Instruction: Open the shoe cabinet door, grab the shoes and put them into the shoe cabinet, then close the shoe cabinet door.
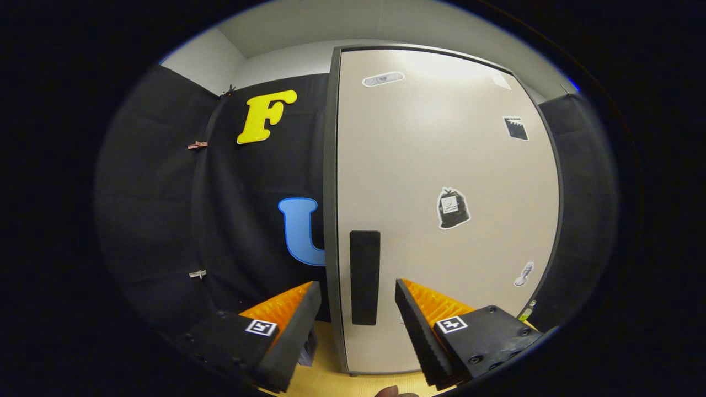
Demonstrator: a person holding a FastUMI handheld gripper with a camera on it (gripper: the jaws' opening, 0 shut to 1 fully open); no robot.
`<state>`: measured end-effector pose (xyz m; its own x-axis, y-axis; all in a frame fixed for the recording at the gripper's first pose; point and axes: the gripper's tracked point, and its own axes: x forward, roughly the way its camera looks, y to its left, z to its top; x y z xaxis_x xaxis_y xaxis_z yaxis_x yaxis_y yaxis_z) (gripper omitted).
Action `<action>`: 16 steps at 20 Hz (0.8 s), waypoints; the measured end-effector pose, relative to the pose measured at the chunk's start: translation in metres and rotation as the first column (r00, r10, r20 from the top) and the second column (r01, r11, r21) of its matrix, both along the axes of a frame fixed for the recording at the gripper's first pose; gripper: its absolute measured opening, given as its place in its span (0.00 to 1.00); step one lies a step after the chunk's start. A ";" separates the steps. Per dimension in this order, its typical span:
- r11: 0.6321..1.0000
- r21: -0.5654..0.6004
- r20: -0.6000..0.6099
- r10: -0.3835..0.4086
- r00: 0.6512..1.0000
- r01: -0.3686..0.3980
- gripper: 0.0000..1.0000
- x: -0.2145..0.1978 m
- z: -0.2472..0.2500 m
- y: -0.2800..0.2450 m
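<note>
The floor (pixel 331 380) under everything was a pale, wood-toned surface, showing as a small patch between and below the fingers. Black cloth (pixel 165 209) hung as the booth's wall to the left, pinned with small clips (pixel 197 145), and more of it ran down the far right side; above it a plain light wall and ceiling (pixel 342 22) showed.

The shoe cabinet (pixel 441 165) stood straight ahead, its beige door (pixel 419 154) shut flat in a dark grey frame (pixel 330 209). Several stickers dotted the door: a dark bag-shaped one (pixel 453 208) near the middle, a small black square one (pixel 515 128) higher to the right, an oval one (pixel 383 79) near the top, and a little pale one (pixel 524 274) low on the right (too small to make out what it depicted).

The door's black upright handle (pixel 364 277) sat near the door's left edge, close to the frame. The hand-held gripper (pixel 357 292) was spread wide, holding nothing, its orange-and-black fingers (pixel 419 325) pointing at the cabinet. The handle stood just beyond the fingertips and lined up in the gap between them, nearer the right finger's side than dead centre; neither finger touched it. A fingertip of the person (pixel 389 391) peeked in at the bottom.
</note>
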<state>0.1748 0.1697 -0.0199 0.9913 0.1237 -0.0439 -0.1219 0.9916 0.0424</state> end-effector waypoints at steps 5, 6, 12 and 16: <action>0.999 0.016 0.011 -0.038 0.999 0.038 0.58 0.029 -0.005 0.002; 0.999 0.028 0.008 -0.044 0.999 0.043 0.58 0.033 -0.006 0.002; 0.995 0.005 0.016 -0.098 0.995 0.098 0.37 0.041 -0.008 -0.008; 0.999 0.008 0.006 -0.046 0.999 0.046 0.20 0.035 -0.007 -0.006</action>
<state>0.2094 0.1639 -0.0272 0.9962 0.0784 -0.0373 -0.0765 0.9959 0.0491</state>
